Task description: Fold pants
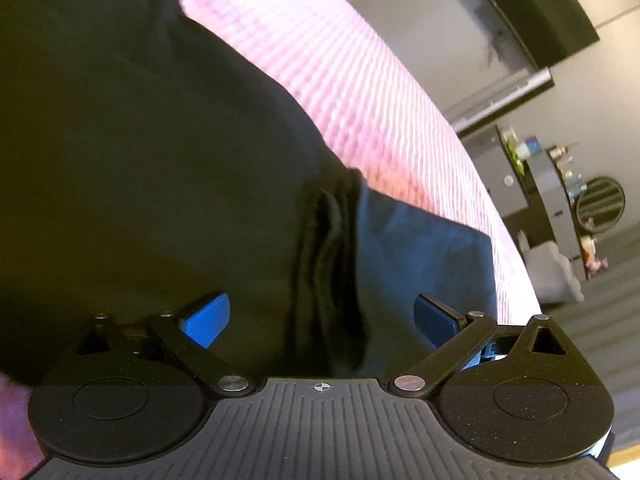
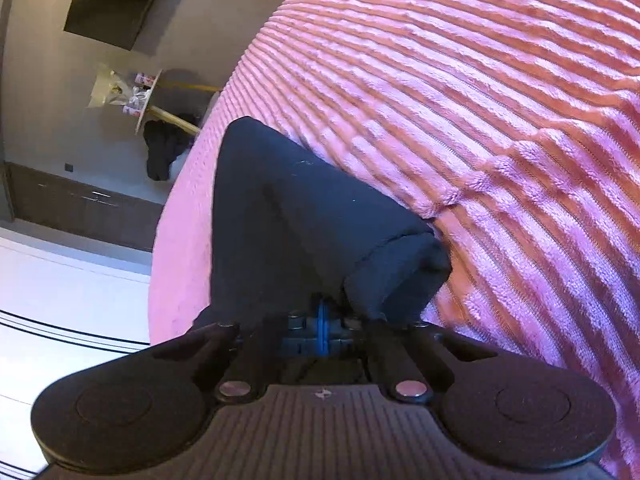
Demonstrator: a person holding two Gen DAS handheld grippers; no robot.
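The dark navy cloth pants [image 2: 288, 216] lie on the pink ribbed blanket [image 2: 480, 120]. The right gripper [image 2: 322, 320] pinches a bunched edge; the left gripper [image 1: 320, 316] stands spread over a crease. Best to grasp both layers, then lift evenly.

The left wrist camera sits just behind its wide-apart blue-padded left gripper [image 1: 322, 320], tilted downward and very near the dark, soft fabric pants [image 1: 160, 180], which fill most of its view; a grey-walled room shows at its right edge. The right wrist camera looks down along its closed right gripper [image 2: 322, 320] from a little farther back. Both views share the pants and the pink ribbed plush blanket [image 2: 480, 120] beneath them.
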